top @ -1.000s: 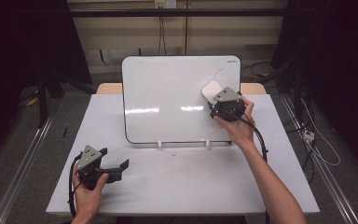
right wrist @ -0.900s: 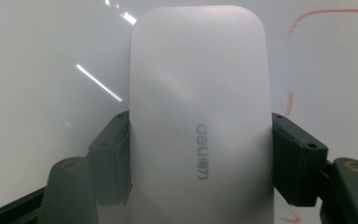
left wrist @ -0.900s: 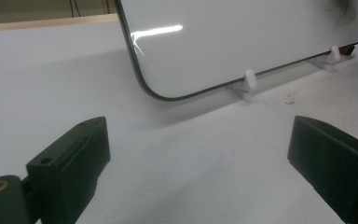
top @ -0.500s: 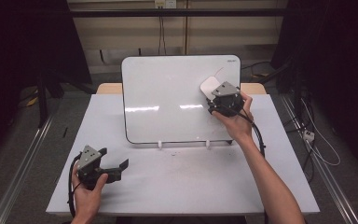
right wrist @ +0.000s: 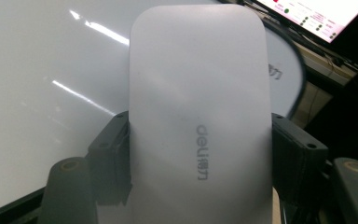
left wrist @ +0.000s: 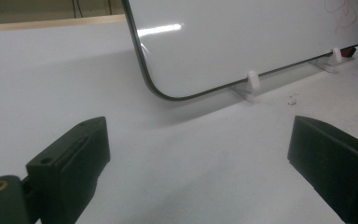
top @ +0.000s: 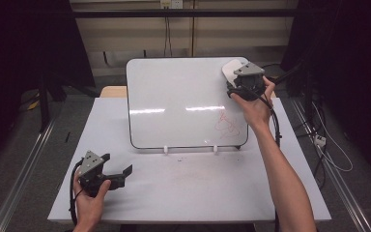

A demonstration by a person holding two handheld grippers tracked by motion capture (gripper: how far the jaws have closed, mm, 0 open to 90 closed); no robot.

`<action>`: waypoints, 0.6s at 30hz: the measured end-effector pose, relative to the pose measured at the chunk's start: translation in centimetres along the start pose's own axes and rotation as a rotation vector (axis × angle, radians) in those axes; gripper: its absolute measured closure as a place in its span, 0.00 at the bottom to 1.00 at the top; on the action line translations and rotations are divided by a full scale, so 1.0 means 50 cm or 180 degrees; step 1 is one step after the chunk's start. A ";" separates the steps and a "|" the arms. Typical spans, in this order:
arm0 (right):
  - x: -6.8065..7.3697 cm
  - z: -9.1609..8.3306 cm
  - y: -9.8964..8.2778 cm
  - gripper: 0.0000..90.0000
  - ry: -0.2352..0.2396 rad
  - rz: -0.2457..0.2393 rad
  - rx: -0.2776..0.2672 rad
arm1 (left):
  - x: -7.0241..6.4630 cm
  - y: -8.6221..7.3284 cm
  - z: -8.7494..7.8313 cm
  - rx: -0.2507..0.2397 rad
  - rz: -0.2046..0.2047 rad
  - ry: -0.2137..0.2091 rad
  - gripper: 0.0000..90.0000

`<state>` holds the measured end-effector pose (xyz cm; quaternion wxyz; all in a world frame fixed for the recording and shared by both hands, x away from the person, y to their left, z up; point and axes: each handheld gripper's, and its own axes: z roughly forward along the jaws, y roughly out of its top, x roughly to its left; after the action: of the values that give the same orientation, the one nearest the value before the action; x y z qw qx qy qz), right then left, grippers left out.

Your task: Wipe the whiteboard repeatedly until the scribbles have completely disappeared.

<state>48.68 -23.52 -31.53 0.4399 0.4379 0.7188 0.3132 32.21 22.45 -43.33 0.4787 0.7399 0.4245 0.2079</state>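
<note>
Right gripper [top: 235, 76], jaws clamped on white whiteboard eraser [right wrist: 198, 116], has moved from board's mid-right to whiteboard [top: 174, 96] upper right corner. Red scribble [top: 227, 124] lower right remains unwiped. Left gripper [top: 118, 169] idle lower left, jaws apart.

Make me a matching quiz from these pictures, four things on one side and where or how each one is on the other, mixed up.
Things:
1. left tool
2. right tool
3. red scribble
4. whiteboard

States:
A. clamped on the white eraser
B. propped tilted on small white feet
C. open above the table
D. on the board's lower right

Pairs: 1-C, 2-A, 3-D, 4-B
</note>
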 end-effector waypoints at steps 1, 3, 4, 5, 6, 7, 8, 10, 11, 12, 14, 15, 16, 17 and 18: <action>-0.005 -0.001 0.000 0.35 -0.0038 0.0059 -0.0002 | 0.000 0.000 0.000 -0.0002 0.0000 0.0002 0.06; -0.006 -0.002 -0.003 0.35 -0.0045 0.0091 -0.0007 | -0.001 0.000 0.000 -0.0010 -0.0006 -0.0004 0.06; -0.004 -0.003 -0.003 0.35 -0.0070 0.0082 -0.0006 | -0.002 0.000 0.001 -0.0008 -0.0012 -0.0005 0.06; -0.002 -0.004 -0.003 0.35 -0.0080 0.0064 0.0008 | -0.002 0.000 0.001 -0.0008 -0.0011 -0.0006 0.06; -0.001 -0.005 -0.004 0.35 -0.0067 0.0063 0.0033 | -0.002 0.000 0.000 -0.0007 -0.0009 -0.0006 0.06; 0.001 -0.006 -0.007 0.35 -0.0034 0.0050 0.0060 | -0.002 0.000 0.000 -0.0009 -0.0002 -0.0007 0.06; 0.005 -0.006 -0.013 0.35 -0.0003 0.0022 0.0077 | -0.002 0.000 0.000 -0.0017 -0.0004 -0.0001 0.06; 0.014 -0.008 -0.025 0.35 0.0093 -0.0029 0.0120 | -0.003 0.001 -0.001 -0.0026 0.0043 0.0050 0.06; 0.020 -0.011 -0.031 0.35 0.0110 -0.0094 0.0118 | -0.004 0.002 -0.001 -0.0010 0.0059 0.0051 0.06; 0.025 -0.014 -0.037 0.35 0.0143 -0.0146 0.0121 | -0.005 0.002 0.000 -0.0006 0.0050 0.0046 0.06; 0.035 -0.019 -0.051 0.35 0.0200 -0.0199 0.0137 | -0.006 0.002 0.002 -0.0003 0.0052 0.0041 0.06; 0.041 -0.021 -0.058 0.35 0.0216 -0.0223 0.0144 | -0.007 0.002 0.004 0.0000 0.0047 0.0038 0.06; 0.047 -0.023 -0.065 0.35 0.0215 -0.0245 0.0134 | -0.006 0.002 0.005 0.0012 0.0053 0.0034 0.06; 0.054 -0.024 -0.071 0.35 0.0233 -0.0258 0.0129 | -0.007 0.002 0.006 0.0013 0.0044 0.0029 0.06; 0.061 -0.026 -0.077 0.35 0.0238 -0.0256 0.0117 | -0.008 0.002 0.006 0.0026 0.0059 0.0029 0.06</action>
<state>45.42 -22.46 -35.33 0.4169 0.4047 0.7573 0.2981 32.25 21.96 -43.35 0.4718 0.7447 0.4206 0.2139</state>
